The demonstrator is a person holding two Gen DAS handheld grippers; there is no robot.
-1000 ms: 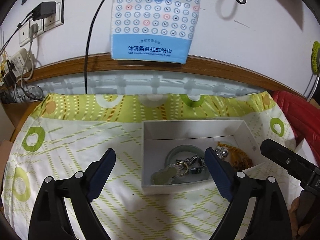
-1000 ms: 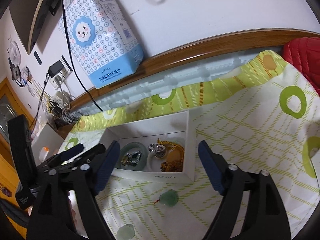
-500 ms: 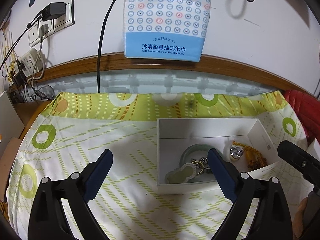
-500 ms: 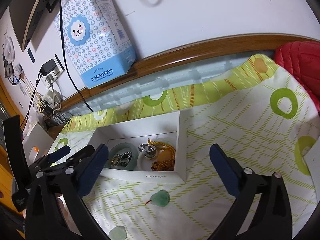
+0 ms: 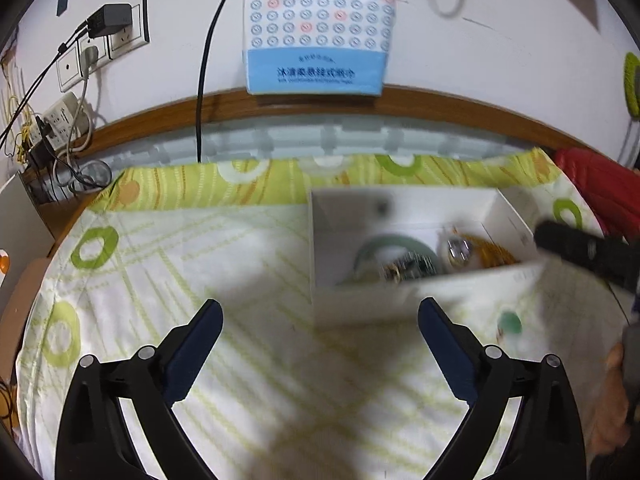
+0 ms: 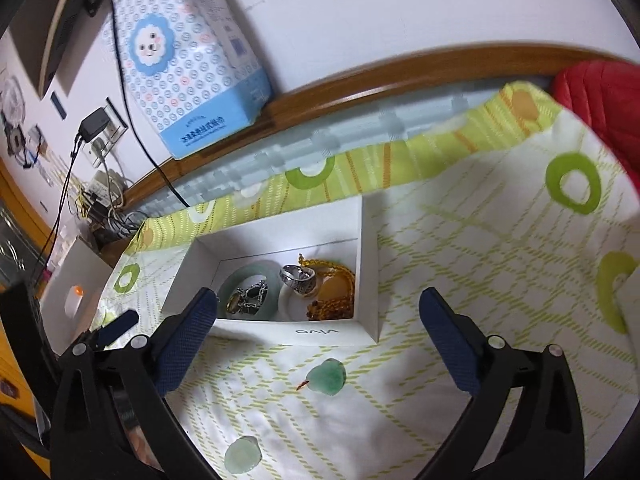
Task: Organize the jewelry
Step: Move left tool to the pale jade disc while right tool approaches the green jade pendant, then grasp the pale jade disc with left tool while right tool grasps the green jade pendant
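A white box [image 6: 362, 248] sits on a green-patterned cloth [image 6: 500, 280], already holding a pale green bangle [image 6: 269, 276], a silver ring [image 6: 298, 278] and amber beads [image 6: 340, 292]. Two green stone pendants, one [image 6: 327, 376] just near of the box and a paler one [image 6: 242, 455] nearer still, remain loose. Compared with a second ago, the left claw [image 5: 320, 322] has pulled off the box and is still opening, and the right claw [image 6: 318, 316] has widened fully; both are empty.
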